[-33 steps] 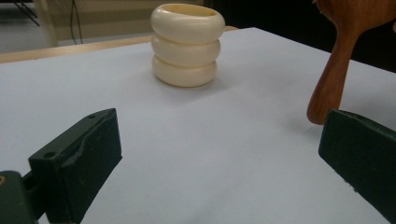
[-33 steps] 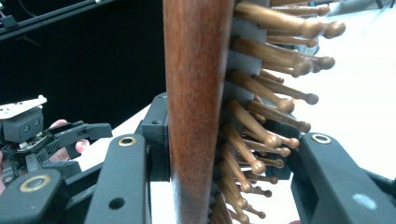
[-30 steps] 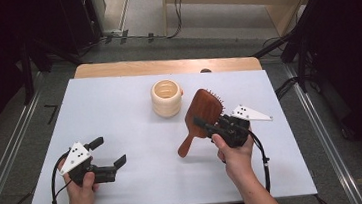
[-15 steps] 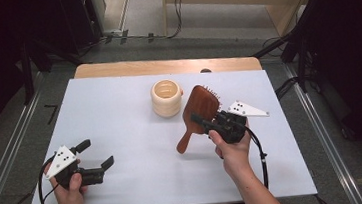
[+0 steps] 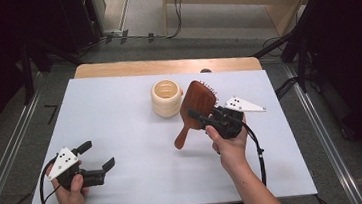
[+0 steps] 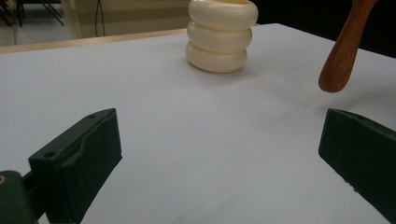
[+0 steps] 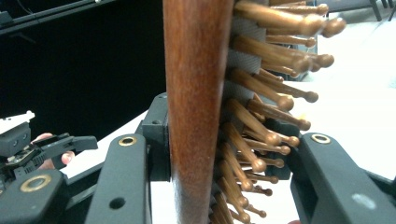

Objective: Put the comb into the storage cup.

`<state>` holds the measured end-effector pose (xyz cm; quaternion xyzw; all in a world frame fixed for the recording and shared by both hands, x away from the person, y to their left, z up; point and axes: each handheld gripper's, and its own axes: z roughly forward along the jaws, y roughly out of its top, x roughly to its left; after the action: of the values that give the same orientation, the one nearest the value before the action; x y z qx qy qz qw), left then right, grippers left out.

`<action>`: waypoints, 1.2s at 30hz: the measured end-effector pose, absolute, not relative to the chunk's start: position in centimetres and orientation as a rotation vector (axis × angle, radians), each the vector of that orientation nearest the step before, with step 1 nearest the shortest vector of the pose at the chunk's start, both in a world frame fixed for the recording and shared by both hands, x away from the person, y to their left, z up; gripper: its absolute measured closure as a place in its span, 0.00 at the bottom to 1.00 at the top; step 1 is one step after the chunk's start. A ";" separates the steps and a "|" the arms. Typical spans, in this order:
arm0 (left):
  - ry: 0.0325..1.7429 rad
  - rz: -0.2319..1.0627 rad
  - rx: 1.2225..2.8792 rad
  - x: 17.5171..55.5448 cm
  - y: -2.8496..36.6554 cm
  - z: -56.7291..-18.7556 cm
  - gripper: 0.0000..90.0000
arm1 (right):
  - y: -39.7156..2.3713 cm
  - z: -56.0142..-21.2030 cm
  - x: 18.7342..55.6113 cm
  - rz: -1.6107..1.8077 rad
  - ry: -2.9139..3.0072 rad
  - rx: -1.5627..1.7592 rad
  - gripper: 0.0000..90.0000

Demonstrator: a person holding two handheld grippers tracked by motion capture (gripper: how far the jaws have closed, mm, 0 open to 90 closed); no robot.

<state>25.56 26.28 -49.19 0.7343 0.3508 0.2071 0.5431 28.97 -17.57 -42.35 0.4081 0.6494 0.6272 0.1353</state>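
At about seven o'clock on the bench [image 5: 120,113], the left hand-held gripper [image 5: 96,155] has slid down toward the near left corner since a second ago, away from the work, jaws spread wide with nothing between them. That pull-back suggests this hand is done for the moment and leaves the job to the other. The left hand [image 5: 69,190] grips it low, forearm coming straight in from the near edge, the jaws pointing toward two o'clock.

Farther in, at roughly four o'clock from the middle, the right hand-held gripper [image 5: 201,116] has barely shifted. It is clamped narrow on the head of the hairbrush [image 5: 196,100], one jaw on the wooden back, the other among the bristles [image 7: 261,116]. The brush hangs tilted, handle [image 6: 343,51] down toward seven o'clock and clear of the surface (its shadow sits apart). The right hand [image 5: 231,145] reaches in from five o'clock, wrist raised.

Just beyond, touching nothing, stands the cream ribbed cup [image 5: 167,98], probably where the brush is headed.
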 end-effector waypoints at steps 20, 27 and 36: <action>0.845 0.487 1.731 25.6 26.4 -49.2 0.00 | -17.4 -41.2 30.7 1.809 1.873 1.170 0.59; 0.841 0.484 1.725 25.6 26.5 -49.3 0.00 | -17.4 -40.9 31.3 1.802 1.871 1.169 0.59; 0.843 0.488 1.730 25.6 26.5 -49.2 0.00 | -17.1 -40.4 32.0 1.789 1.878 1.148 0.59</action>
<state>25.57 26.45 -49.25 0.7297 0.3555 0.2058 0.5466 32.02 -17.06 -40.42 0.4002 0.6542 0.6235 0.1519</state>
